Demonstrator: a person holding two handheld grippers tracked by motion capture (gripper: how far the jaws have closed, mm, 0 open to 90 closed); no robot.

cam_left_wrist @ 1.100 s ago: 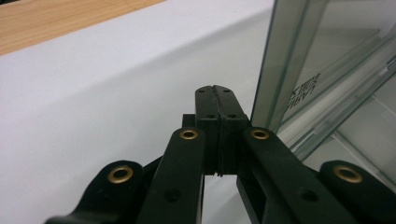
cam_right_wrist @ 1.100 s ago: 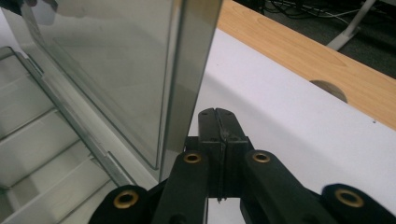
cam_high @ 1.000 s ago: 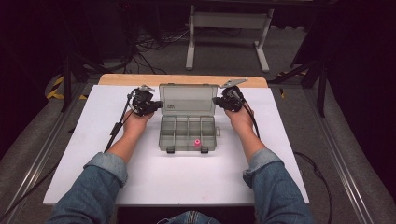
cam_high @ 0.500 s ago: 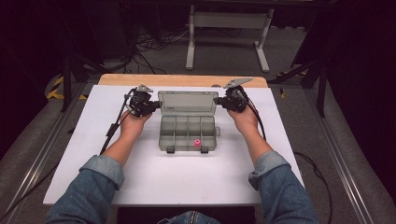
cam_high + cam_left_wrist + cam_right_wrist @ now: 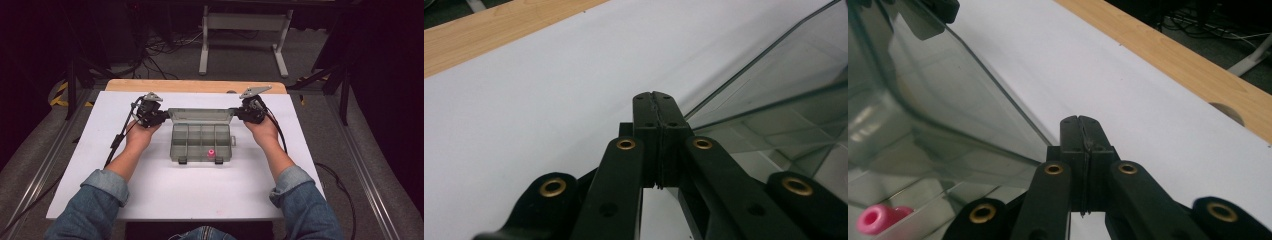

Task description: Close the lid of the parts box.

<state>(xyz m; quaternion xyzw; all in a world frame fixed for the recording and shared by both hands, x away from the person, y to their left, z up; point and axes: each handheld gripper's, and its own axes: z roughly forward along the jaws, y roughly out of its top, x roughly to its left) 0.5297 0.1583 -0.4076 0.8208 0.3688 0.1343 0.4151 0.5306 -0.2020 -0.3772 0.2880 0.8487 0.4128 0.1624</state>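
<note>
Now: left gripper [image 5: 159, 118] and right gripper [image 5: 241, 114], jaws together, flank the open lid [image 5: 201, 115] | box [image 5: 200, 142] holds pink bead [image 5: 211, 152] | next, probably: closing lid evenly.

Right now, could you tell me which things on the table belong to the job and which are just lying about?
In use:
- clear compartment box, lid up
- left gripper and right gripper, flanking the lid
- pink bead in a front compartment

Lying about:
- white mat
- wooden table edge
</note>
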